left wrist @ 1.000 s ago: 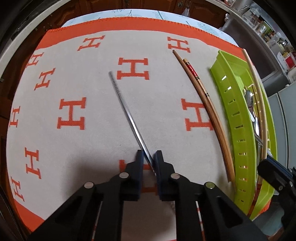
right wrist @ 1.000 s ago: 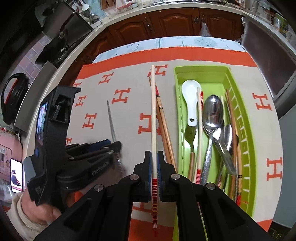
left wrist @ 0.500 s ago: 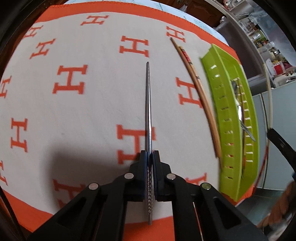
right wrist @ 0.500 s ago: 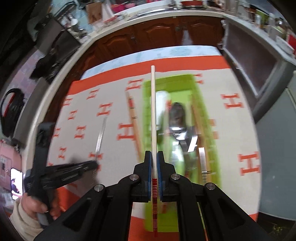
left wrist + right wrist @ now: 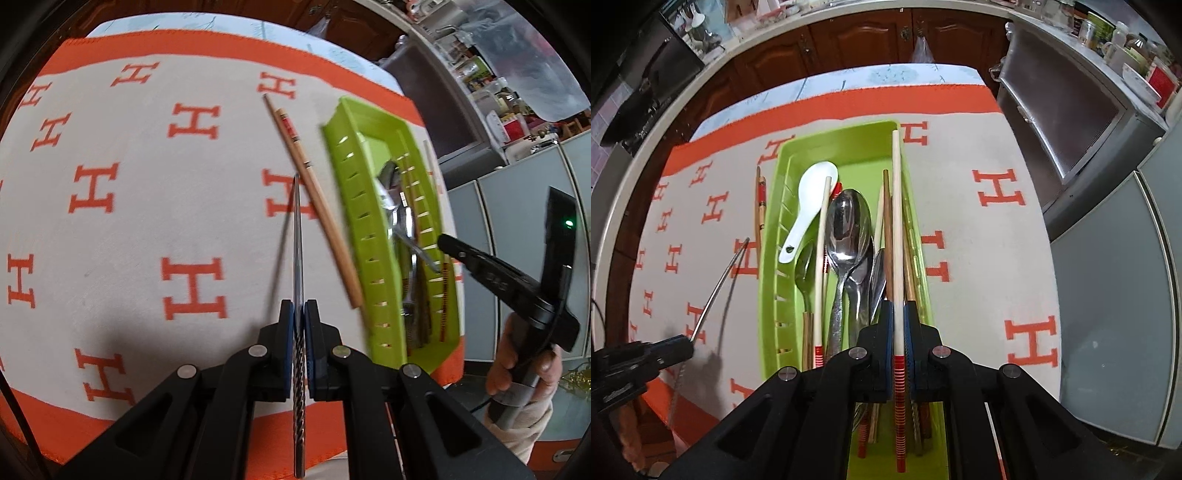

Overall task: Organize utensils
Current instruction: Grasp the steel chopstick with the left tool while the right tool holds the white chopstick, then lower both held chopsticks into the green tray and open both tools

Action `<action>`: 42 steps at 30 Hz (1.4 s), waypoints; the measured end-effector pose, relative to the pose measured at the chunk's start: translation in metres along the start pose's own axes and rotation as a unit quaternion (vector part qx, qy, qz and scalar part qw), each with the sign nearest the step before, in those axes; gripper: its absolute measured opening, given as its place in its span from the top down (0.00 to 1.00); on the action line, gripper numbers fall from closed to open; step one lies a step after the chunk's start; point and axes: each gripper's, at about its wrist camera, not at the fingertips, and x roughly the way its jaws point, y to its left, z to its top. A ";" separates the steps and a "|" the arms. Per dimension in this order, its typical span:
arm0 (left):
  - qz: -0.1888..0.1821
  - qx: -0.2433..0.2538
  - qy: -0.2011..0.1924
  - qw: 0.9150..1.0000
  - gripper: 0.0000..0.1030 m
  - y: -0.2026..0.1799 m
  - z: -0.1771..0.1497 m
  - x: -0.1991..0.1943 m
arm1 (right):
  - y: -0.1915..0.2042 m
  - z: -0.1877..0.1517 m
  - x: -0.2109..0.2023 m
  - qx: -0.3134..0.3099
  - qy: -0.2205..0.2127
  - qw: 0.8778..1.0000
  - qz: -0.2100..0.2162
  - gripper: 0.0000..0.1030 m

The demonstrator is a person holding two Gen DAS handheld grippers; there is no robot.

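Note:
My left gripper (image 5: 299,308) is shut on a metal chopstick (image 5: 297,236) and holds it above the cloth, left of the green utensil tray (image 5: 369,236). My right gripper (image 5: 897,310) is shut on a white chopstick with a red-striped end (image 5: 896,221), held over the right side of the tray (image 5: 783,184). The tray holds a white spoon (image 5: 809,206), a metal spoon (image 5: 847,229), a fork and several chopsticks. A pair of wooden chopsticks (image 5: 314,192) lies on the cloth just left of the tray. The left gripper also shows in the right wrist view (image 5: 679,347).
An orange-and-white H-patterned cloth (image 5: 129,221) covers the table. The table's front edge is close below both grippers. Wooden cabinets (image 5: 868,40) stand behind, a steel counter (image 5: 1071,122) and grey cupboards (image 5: 1115,295) to the right.
My right gripper has carried the white chopstick to the right, over the tray. My left gripper has lifted the metal chopstick and moved it toward the tray.

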 end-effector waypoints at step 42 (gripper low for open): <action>0.110 0.089 0.107 0.984 0.97 -0.010 -0.008 0.047 | 0.006 -0.041 -0.045 -0.002 -0.037 0.997 0.067 0.92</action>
